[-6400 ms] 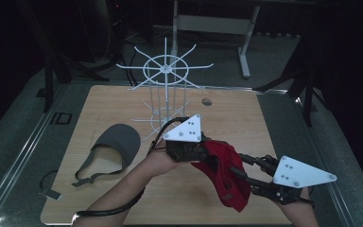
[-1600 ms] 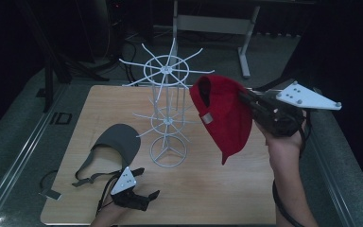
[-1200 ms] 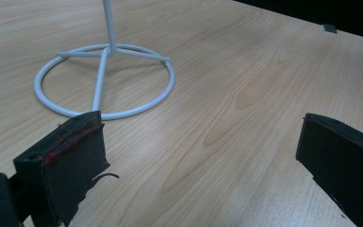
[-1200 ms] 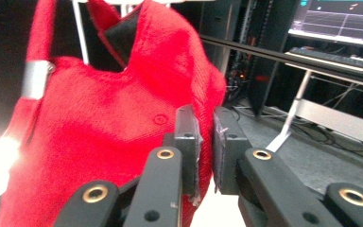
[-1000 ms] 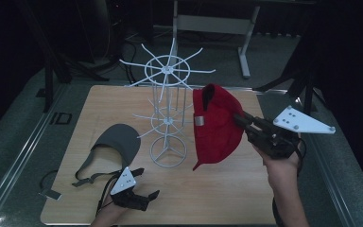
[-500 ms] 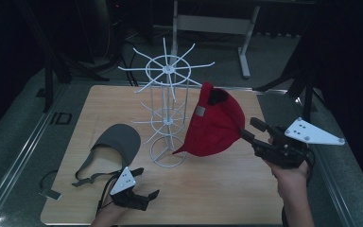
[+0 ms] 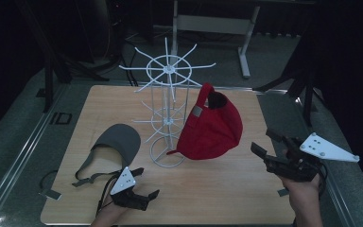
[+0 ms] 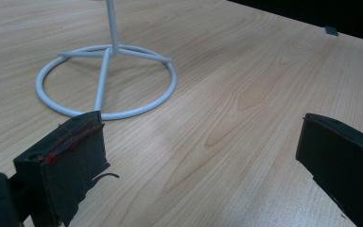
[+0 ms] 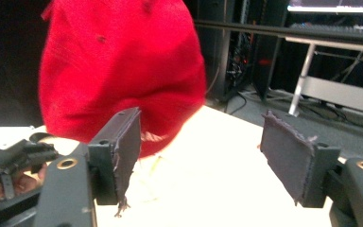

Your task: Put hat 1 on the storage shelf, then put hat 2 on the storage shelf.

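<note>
A red cap (image 7: 212, 127) hangs by its back strap from an arm of the white wire rack (image 7: 168, 71) and leans against the rack's right side. My right gripper (image 7: 263, 142) is to the right of the cap and apart from it. Its jaws have just been opening and nothing is between them. In the right gripper view the cap (image 9: 123, 66) hangs beyond the open right gripper (image 9: 203, 151). My left gripper (image 7: 144, 183) rests open near the table's front edge. Its own view shows the empty left gripper (image 8: 198, 156) before the rack's base ring (image 8: 106, 82).
A grey visor cap (image 7: 120, 139) with loose straps lies on the wooden table (image 7: 246, 189), left of the rack. A grey strap piece (image 7: 47, 187) lies off the table's left edge. A white table frame (image 7: 246, 42) stands behind in the dark.
The right gripper let go of the red cap and drew back to the right and downward. The cap now hangs on the rack. The left gripper stayed put.
</note>
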A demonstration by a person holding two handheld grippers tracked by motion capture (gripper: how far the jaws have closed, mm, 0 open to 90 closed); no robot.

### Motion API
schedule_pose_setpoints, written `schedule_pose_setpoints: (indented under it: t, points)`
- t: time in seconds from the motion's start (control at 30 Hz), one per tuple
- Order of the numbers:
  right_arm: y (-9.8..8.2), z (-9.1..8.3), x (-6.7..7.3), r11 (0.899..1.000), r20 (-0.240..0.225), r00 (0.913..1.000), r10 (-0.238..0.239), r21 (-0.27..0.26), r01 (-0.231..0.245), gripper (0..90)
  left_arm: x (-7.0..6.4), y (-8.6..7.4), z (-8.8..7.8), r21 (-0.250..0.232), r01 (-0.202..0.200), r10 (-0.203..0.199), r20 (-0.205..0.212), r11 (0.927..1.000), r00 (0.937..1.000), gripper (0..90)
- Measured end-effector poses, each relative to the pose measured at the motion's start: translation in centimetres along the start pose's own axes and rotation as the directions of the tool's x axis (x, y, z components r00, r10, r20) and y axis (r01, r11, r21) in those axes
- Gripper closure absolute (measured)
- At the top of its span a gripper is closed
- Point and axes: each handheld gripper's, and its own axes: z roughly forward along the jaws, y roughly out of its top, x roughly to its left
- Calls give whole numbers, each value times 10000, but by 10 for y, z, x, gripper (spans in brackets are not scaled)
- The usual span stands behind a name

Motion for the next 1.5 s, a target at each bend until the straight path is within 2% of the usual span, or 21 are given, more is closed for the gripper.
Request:
schedule_pose_setpoints:
  t: [0.17, 0.27, 0.3, 0.33, 0.37, 0.4, 0.47, 0.5, 0.53, 0.6, 0.67, 0.7, 0.77, 0.87, 0.97, 1.1, 1.17, 1.2, 1.27, 1.43, 1.5]
  points:
    - [-16, -2, -10, 9989, 24, 9991, 434, 168, -434, 195, -1, 0, 0, 16, -47, 47, -17, 10000, 10000, 25]
    - [-23, -2, -14, 9978, 218, 9980, 599, 257, -604, 199, -1, 0, 0, 21, -48, 48, -10, 10000, 10000, 25]
    - [-28, -2, -16, 9967, 291, 9968, 750, 293, -758, 209, -1, 0, 0, -9, -32, 32, -32, 10000, 10000, 25]
    - [-35, -2, -19, 9958, 569, 9954, 767, 454, -794, 252, -1, 0, 0, 8, -42, 42, -46, 10000, 10000, 25]
    - [-39, -1, -21, 9961, 650, 9954, 708, 488, -740, 283, -1, 0, 0, -3, -47, 47, -50, 10000, 10000, 25]
    - [-43, -1, -23, 9958, 545, 9956, 757, 482, -784, 330, -1, -1, 0, -12, -43, 43, -73, 10000, 10000, 25]
    - [-48, -1, -26, 9947, 428, 9953, 868, 512, -890, 332, -1, -1, 0, 3, -48, 48, -71, 10000, 10000, 26]
    - [-51, 0, -26, 9943, 535, 9947, 878, 552, -908, 316, -1, -1, 0, 10, -73, 73, -79, 10000, 9999, 26]
    - [-59, 3, -28, 9929, 903, 9920, 879, 724, -945, 296, -1, -1, 0, 23, -86, 86, -83, 10000, 9999, 26]
    - [-68, 5, -33, 9913, 856, 9913, 999, 771, -1065, 291, -2, -1, 0, 22, -108, 108, -74, 9999, 9999, 25]
    - [-78, 9, -38, 9864, 747, 9889, 1285, 934, -1352, 225, -2, -1, 0, 33, -147, 147, -87, 9999, 9999, 26]
    - [-82, 11, -39, 9863, 831, 9889, 1229, 1005, -1310, 217, -2, -1, 0, 39, -148, 148, -82, 9999, 9999, 26]
    - [-92, 14, -39, 9878, 1375, 9863, 909, 1136, -1068, 158, -2, -1, -1, 27, -145, 145, -71, 9999, 9999, 26]
    - [-106, 18, -44, 9851, 1351, 9870, 870, 1358, -1054, 153, -1, -1, -1, -13, -139, 139, -61, 9999, 9999, 26]
    - [-120, 20, -49, 9833, 1708, 9810, 915, 1402, -1162, 154, -2, -1, -1, -32, -139, 138, -103, 9999, 9999, 25]
    - [-141, 20, -60, 9763, 2388, 9644, 1138, 1530, -1531, 155, -2, -1, -2, -70, -119, 118, -162, 9999, 9998, 25]
    - [-149, 20, -65, 9734, 2656, 9580, 1079, 1676, -1561, 155, -1, -1, -1, -46, -107, 106, -254, 9999, 9996, 25]
    - [-153, 20, -68, 9725, 2879, 9520, 1045, 1705, -1583, 154, -1, -1, -2, -106, -87, 85, -247, 9999, 9997, 25]
    - [-161, 20, -72, 9700, 3068, 9471, 942, 1857, -1566, 154, -1, -1, -1, -169, -58, 53, -307, 9998, 9995, 25]
    - [-177, 20, -77, 9618, 3080, 9467, 947, 2169, -1668, 142, -3, 0, -1, -310, 69, -81, -379, 9995, 9992, 25]
    - [-181, 21, -77, 9627, 3052, 9471, 989, 2115, -1687, 142, -4, 0, -2, -383, 47, -62, -406, 9993, 9992, 25]
